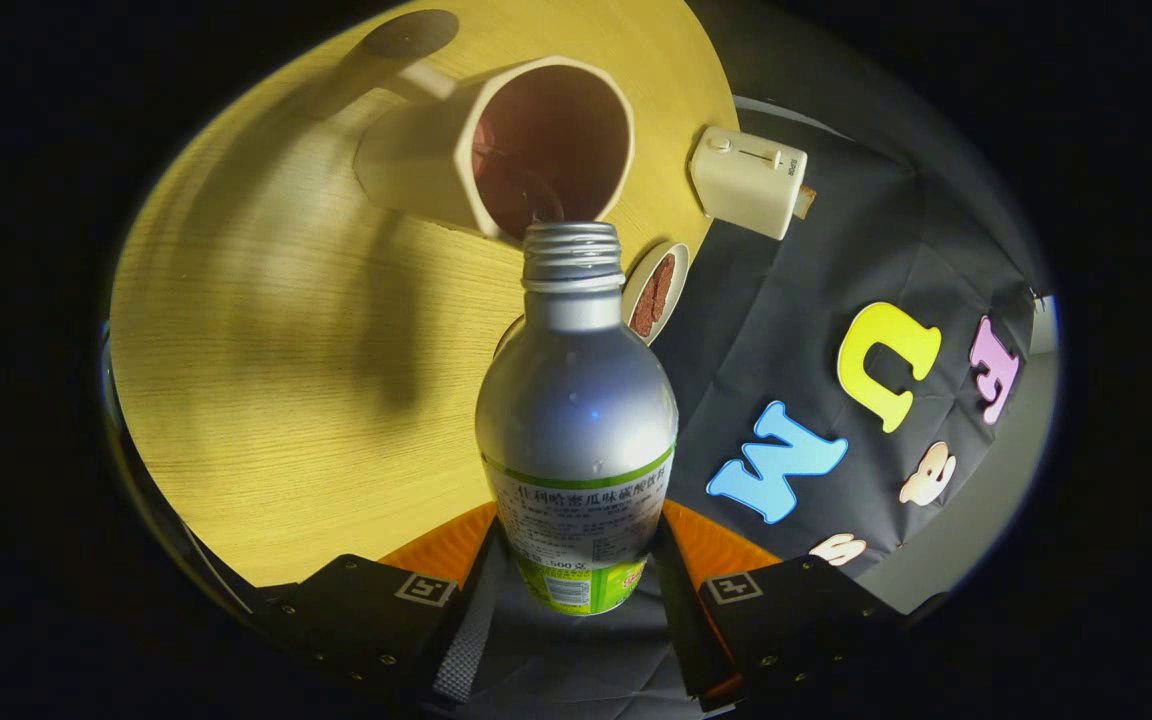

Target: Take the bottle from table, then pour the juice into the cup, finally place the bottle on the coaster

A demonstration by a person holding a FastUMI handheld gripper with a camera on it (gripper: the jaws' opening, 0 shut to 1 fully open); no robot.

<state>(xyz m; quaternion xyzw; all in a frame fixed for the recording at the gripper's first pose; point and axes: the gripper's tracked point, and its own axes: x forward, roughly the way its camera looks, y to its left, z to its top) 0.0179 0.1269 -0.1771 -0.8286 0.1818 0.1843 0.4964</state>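
Both of my fingers press on the lower body of the bottle [576,420], one on its left side and one on its right, so my gripper [576,570] is closed on it and carries it. I hold the bottle tilted forward, its open threaded neck pointing away from me, with no cap on it. Its upper part is plain silver metal, and a label with a green band wraps the lower part, just ahead of my fingers.

Straight beyond the bottle's mouth sits the cup [506,150], a pale faceted mug with a handle on its far left side. The rim of the bottle's mouth lines up with the near edge of the cup's opening; whether the two touch I cannot tell. Inside the cup I see a dark, reddish interior, and whether liquid is running from the bottle I cannot make out.

The cup stands on a light wooden table [286,380] that stretches to my left, with soft shadows falling across it. Just right of the bottle's neck, near the table's edge, lies a small white plate [671,275] with dark reddish-brown pieces on it. Farther right, past the table's edge, I see a white boxy toaster [748,180] with a slider on its face.
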